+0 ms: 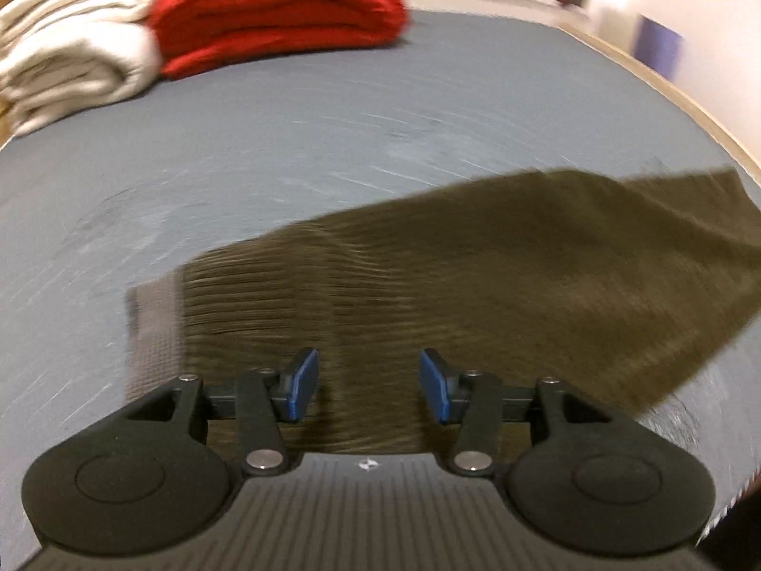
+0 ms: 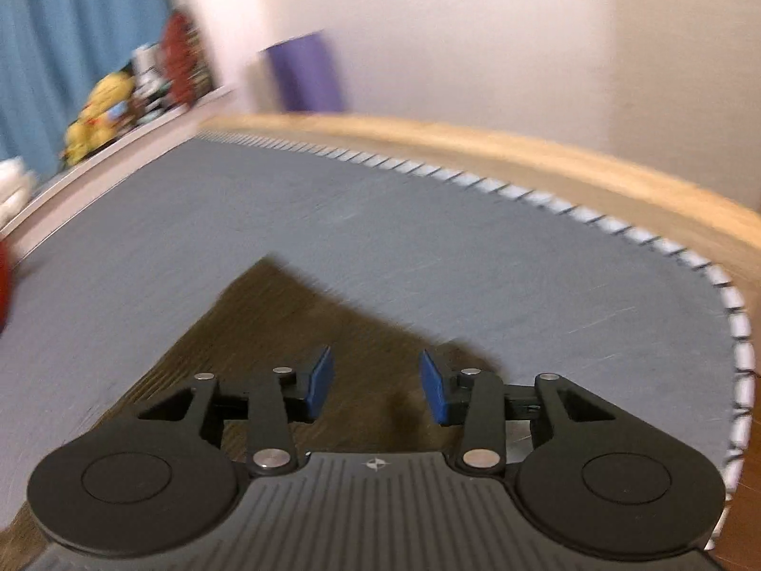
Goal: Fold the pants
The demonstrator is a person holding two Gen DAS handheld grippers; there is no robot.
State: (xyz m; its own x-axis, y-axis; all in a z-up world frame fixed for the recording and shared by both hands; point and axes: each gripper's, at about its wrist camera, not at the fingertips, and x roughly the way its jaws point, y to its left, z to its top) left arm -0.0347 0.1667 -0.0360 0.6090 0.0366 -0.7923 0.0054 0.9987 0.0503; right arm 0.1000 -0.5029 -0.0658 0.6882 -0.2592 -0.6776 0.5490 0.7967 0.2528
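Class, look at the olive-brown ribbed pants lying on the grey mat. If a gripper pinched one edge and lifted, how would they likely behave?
The pants would probably drape and sag, since they lie flat with soft ripples. The ribbed knit looks grippy, so slipping from the blue fingertips seems unlikely. Pushed, they would likely bunch on the grey mat rather than slide whole.

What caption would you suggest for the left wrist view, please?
Open left gripper over olive pants on a grey mat; red and cream blankets behind.
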